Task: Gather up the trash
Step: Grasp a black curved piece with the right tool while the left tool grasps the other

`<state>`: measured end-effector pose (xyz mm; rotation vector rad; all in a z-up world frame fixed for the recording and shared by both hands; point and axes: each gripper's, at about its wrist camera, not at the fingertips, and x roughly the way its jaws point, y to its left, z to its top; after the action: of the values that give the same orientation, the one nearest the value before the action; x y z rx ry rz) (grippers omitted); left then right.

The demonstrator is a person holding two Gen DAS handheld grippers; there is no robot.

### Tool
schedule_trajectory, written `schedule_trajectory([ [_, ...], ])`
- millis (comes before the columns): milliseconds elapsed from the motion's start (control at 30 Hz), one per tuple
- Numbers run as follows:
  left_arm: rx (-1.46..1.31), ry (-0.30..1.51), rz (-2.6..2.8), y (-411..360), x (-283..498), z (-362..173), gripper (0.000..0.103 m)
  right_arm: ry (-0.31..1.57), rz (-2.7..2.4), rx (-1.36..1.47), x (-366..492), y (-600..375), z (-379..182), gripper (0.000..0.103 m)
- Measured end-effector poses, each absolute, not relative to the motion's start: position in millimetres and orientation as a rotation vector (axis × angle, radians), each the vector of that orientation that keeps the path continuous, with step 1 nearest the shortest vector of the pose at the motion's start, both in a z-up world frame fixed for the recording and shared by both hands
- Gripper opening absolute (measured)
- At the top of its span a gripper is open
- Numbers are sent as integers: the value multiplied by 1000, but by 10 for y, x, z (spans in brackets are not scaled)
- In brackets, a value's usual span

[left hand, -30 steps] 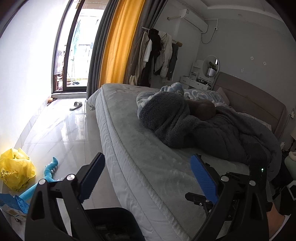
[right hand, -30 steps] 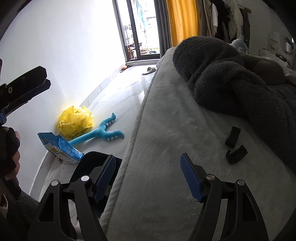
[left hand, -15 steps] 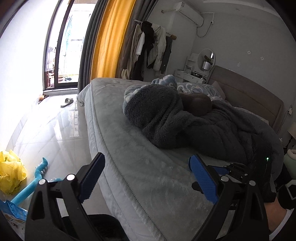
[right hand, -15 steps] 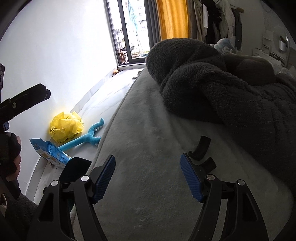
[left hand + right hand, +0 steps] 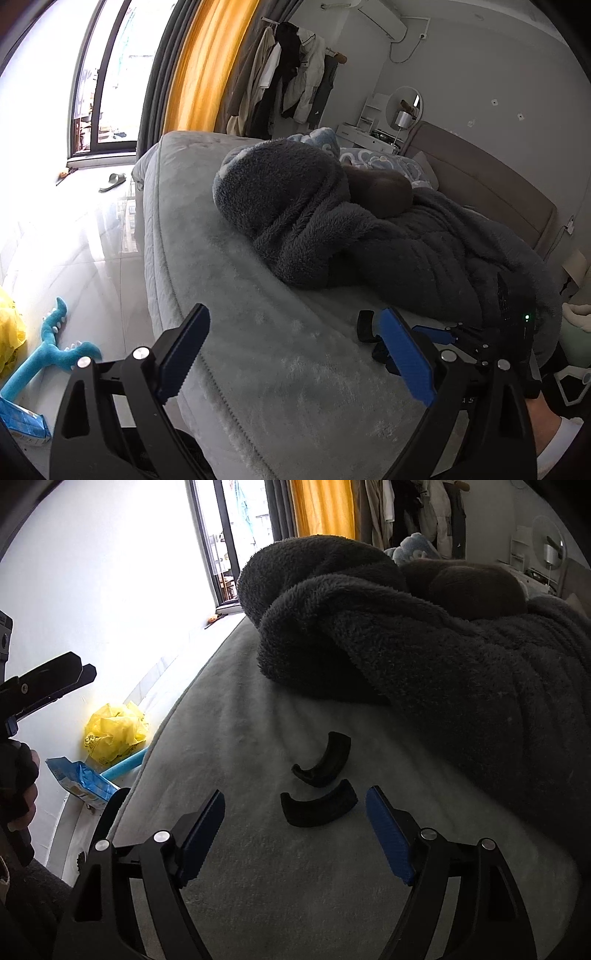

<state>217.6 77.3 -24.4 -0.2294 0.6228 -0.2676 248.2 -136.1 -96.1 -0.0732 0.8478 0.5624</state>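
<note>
Trash here means two curved black pieces (image 5: 319,808) lying on the grey bed (image 5: 258,849), centre frame. Right hand-held gripper (image 5: 295,834) hovers just below them, jaws opening, nothing between. Left hand-held gripper (image 5: 295,354) gapes empty, lower frame.

Left gripper (image 5: 295,354): black angular plastic frame with triangular cut-outs; two long fingers lined with blue ribbed pads (image 5: 406,356); silver round screw heads at the finger pivots. Right gripper (image 5: 295,832): same build, black frame, blue serrated pads, silver screws. In the left wrist view its body carries a small green light (image 5: 527,316). Person's hand (image 5: 20,786) wears a black strap; white sleeve cuff (image 5: 561,439) at the other wrist.
</note>
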Motion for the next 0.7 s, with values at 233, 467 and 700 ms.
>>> schedule_trajectory([
  [233, -231, 678, -326, 658, 2312, -368, 95, 884, 577, -116, 2613, -1335, -1106, 80],
  [467, -215, 710, -394, 498, 2450, -452, 95, 922, 580, -117, 2779, -1394, -1235, 67],
  [700, -205, 731, -416, 322, 2620, -559, 95, 936, 638, -87, 2820, -1472, -1299, 50],
])
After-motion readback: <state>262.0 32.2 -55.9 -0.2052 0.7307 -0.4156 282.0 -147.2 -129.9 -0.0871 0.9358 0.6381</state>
